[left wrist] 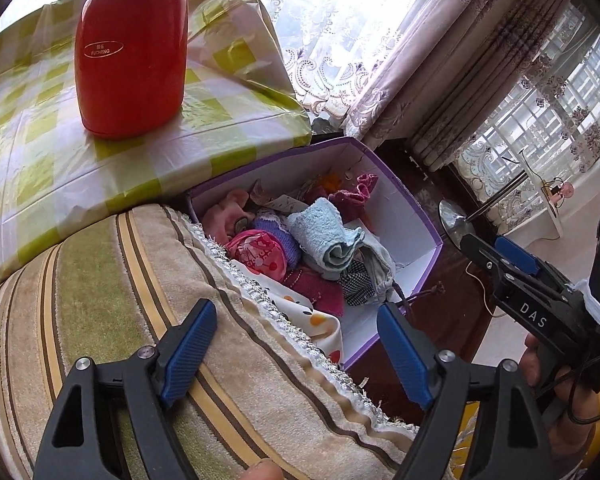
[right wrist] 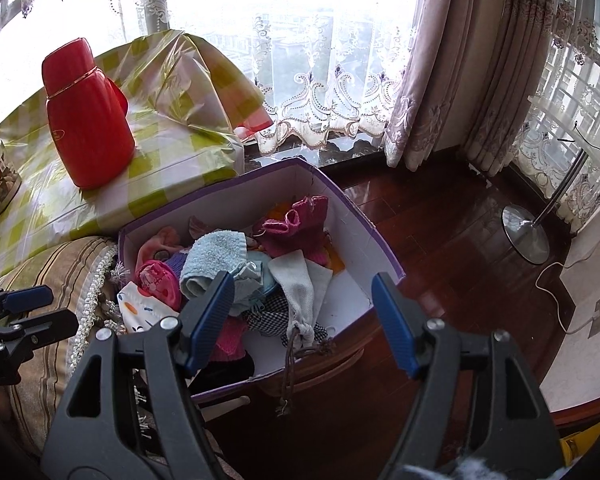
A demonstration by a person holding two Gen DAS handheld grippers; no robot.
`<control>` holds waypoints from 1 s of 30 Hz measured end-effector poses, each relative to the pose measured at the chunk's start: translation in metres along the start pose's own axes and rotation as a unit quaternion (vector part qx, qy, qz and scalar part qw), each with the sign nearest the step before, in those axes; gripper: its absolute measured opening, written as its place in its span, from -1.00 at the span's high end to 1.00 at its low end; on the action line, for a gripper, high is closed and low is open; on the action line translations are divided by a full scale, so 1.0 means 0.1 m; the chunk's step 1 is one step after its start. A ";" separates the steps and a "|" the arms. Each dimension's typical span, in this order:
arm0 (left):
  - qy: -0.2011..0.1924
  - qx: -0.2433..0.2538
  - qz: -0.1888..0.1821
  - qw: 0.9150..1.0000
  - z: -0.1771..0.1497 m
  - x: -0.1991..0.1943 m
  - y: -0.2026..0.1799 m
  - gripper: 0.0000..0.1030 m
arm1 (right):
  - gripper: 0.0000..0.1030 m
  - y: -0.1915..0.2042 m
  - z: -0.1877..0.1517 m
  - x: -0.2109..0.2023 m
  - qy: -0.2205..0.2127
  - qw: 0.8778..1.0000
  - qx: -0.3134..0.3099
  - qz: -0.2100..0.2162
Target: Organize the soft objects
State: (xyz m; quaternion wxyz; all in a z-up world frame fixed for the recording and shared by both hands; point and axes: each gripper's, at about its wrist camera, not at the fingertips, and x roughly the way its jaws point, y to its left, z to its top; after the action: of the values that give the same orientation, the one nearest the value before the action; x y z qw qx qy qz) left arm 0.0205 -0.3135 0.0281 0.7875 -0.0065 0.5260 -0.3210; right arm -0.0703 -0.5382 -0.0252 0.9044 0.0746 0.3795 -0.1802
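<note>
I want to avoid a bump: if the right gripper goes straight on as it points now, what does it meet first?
Probably the grey pouch on the clothes in the box. The right gripper is open and empty; depth is unclear.

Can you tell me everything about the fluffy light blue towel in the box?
The light blue towel is soft terry cloth, loosely rolled into a bundle. It lies on top of the pile in the purple box, near the middle, resting on other cloths. A pink printed cloth sits beside it. Neither gripper touches it.
</note>
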 end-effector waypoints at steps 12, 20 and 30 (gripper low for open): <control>0.002 0.002 0.000 1.000 0.00 0.02 0.01 -0.62 | -0.44 0.01 0.00 0.01 0.003 1.000 -0.003 0.002; 0.001 0.001 -0.001 1.000 0.00 0.02 0.02 -0.62 | -0.44 0.00 -0.01 0.02 0.004 1.000 -0.002 0.002; 0.001 0.001 -0.001 1.000 0.00 0.02 0.02 -0.62 | -0.44 0.00 -0.01 0.03 0.005 1.000 -0.003 0.003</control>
State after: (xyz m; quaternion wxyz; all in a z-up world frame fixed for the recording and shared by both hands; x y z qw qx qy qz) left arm 0.0216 -0.3129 0.0257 0.7867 -0.0060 0.5268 -0.3220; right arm -0.0688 -0.5387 -0.0277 0.9032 0.0736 0.3845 -0.1761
